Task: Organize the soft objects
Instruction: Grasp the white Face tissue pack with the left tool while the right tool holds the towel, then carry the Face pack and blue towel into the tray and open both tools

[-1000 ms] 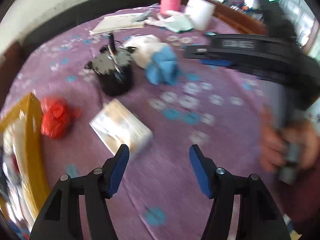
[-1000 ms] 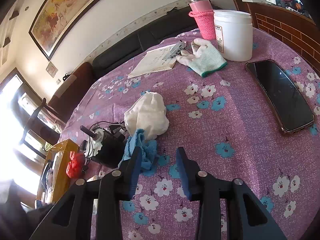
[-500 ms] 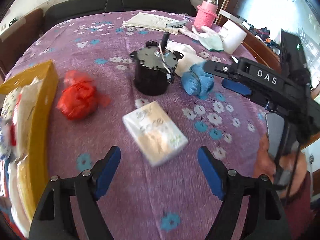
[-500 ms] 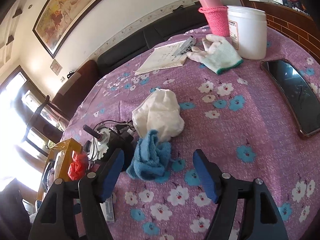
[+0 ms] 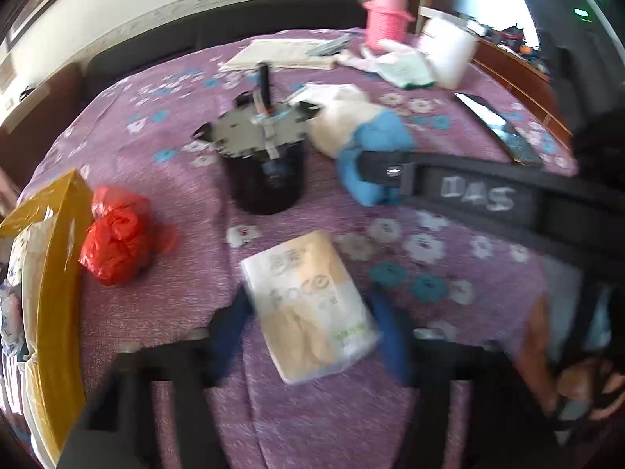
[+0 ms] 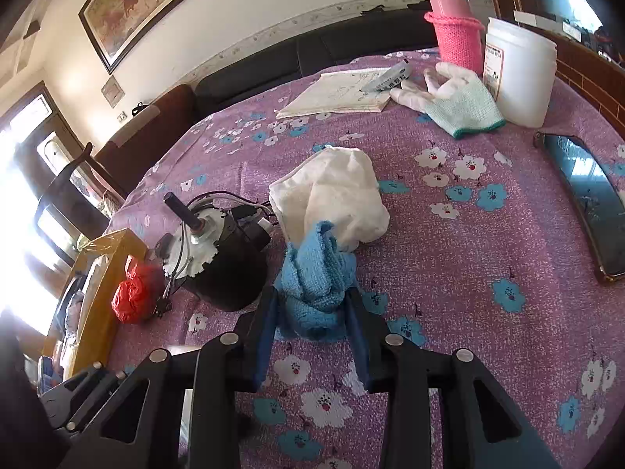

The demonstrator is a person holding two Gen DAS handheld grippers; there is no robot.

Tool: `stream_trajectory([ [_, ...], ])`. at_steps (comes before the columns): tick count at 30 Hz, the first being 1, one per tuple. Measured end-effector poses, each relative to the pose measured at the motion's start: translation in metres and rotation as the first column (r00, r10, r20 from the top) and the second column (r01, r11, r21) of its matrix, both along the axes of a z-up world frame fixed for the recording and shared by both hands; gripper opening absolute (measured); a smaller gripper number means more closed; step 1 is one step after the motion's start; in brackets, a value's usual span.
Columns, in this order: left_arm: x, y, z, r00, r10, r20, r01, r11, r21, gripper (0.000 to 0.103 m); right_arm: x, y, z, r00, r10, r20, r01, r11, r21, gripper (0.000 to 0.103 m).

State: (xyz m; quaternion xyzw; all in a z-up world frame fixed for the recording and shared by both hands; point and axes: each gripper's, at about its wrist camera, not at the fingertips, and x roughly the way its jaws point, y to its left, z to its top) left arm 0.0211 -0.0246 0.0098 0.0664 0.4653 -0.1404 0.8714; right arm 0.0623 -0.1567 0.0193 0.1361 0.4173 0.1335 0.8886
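Your blue towel (image 6: 314,281) sits bunched on the table (image 6: 488,258), its long axis running away from you toward the white cloth (image 6: 332,195) it touches. Your right claw (image 6: 311,314) pinches its near end. Your left claw (image 5: 308,336) is spread around the tissue pack (image 5: 308,305), blurred. The black motor (image 6: 218,262) stands just left of the towel.

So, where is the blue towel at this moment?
In the right wrist view, the blue towel lies between the right gripper fingers, touching the white cloth, right of the black motor.
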Motion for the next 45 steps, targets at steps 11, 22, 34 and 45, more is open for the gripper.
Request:
stream_trajectory([
  [11, -0.051, 0.04, 0.037, 0.999, 0.037, -0.005, -0.038, 0.976, -0.213, 0.05, -0.008, -0.02, 0.006, 0.998, -0.061, 0.019, 0.06, 0.997, 0.056, 0.034],
  [22, -0.125, 0.112, 0.057, 0.994, 0.106, 0.037, -0.09, 0.947, -0.31, 0.05, -0.035, -0.026, 0.016, 0.991, -0.125, 0.042, 0.126, 0.992, -0.011, 0.034],
  [34, -0.154, 0.263, 0.083, 0.916, 0.391, 0.088, -0.34, 0.874, -0.347, 0.05, -0.091, 0.043, 0.071, 0.991, 0.074, 0.108, -0.07, 0.997, -0.04, 0.034],
  [45, -0.09, 0.346, 0.092, 0.882, 0.47, 0.043, -0.438, 0.849, -0.295, 0.051, -0.101, 0.166, 0.086, 0.944, 0.319, 0.082, -0.316, 0.947, -0.051, 0.035],
])
